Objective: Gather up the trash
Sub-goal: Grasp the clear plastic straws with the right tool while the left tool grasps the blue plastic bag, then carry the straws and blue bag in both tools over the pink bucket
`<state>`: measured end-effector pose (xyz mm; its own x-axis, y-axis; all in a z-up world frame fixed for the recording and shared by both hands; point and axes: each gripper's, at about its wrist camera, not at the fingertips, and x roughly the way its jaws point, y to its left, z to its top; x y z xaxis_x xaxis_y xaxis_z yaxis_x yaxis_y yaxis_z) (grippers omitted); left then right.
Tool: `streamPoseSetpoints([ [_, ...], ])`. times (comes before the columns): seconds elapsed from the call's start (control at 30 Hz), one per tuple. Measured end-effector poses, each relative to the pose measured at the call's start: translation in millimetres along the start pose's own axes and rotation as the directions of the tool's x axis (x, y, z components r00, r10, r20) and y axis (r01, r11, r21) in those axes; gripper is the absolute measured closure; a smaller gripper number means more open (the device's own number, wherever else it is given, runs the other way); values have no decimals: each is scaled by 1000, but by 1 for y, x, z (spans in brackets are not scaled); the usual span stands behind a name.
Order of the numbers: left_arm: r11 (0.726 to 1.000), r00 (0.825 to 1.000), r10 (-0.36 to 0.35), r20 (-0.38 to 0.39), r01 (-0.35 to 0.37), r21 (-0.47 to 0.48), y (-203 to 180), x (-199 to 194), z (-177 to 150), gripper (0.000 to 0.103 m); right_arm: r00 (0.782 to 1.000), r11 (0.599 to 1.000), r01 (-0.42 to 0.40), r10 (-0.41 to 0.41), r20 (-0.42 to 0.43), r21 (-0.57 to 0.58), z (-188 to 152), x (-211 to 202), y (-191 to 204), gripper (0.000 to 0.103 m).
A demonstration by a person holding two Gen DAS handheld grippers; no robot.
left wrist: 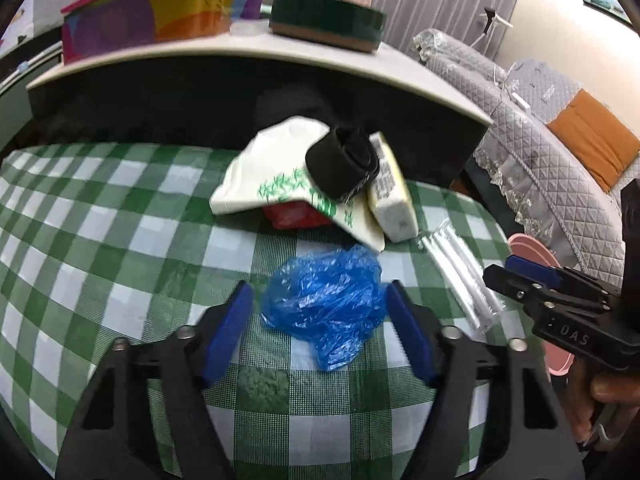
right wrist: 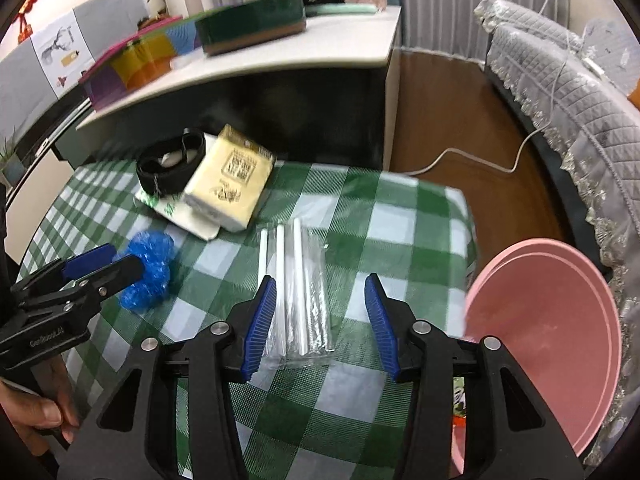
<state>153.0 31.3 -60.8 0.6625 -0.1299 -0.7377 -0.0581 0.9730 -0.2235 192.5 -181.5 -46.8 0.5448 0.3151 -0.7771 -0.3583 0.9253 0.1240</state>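
Working surface: we are looking at a green-and-white checked tablecloth (left wrist: 120, 240) filling the middle and lower part of both views.
Bin: we are seeing a pink basin (right wrist: 552, 320) sitting off the cloth's edge, at the lower right of the right wrist view.
Clutter: a cream printed bag (left wrist: 264, 184), a black band (left wrist: 340, 164) lying on it and a yellowish tissue pack (right wrist: 232, 184) are sitting together in the upper middle.
Blue trash: a crumpled blue plastic bag (left wrist: 328, 304) is lying on the cloth at the centre of the left wrist view.
Clear trash: a clear packet of white straws (right wrist: 300, 288) is lying at the centre of the right wrist view.
Left gripper (left wrist: 320, 312): we are holding it partly open, its blue pads flanking the blue bag; whether they are pressing it, we cannot tell.
Right gripper (right wrist: 320, 308): we are holding it partly open astride the packet's near end; the right pad is standing clear of it.
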Motion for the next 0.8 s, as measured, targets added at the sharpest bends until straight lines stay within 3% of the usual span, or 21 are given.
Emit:
streamPoseSetpoints([
  [0.13, 1000, 1000, -16, -22, 16, 6, 0, 5, -2, 60, 999, 1000, -6, 5, -47, -17, -4, 12, 4, 72],
  [0.33, 999, 999, -17, -31, 18, 42, -7, 4, -3, 79, 998, 998, -32, 30, -46, -53, -5, 9, 14, 96],
  [0.4, 999, 1000, -12, -28, 14, 50, -9, 3, -3, 88, 999, 998, -31, 29, -41, -60, -5, 6, 15, 97],
  [0.8, 998, 1000, 5, 18, -6, 70, -16, -16, -2, 89, 998, 999, -17, 19, 55, -40, 0, -33, 5, 98],
])
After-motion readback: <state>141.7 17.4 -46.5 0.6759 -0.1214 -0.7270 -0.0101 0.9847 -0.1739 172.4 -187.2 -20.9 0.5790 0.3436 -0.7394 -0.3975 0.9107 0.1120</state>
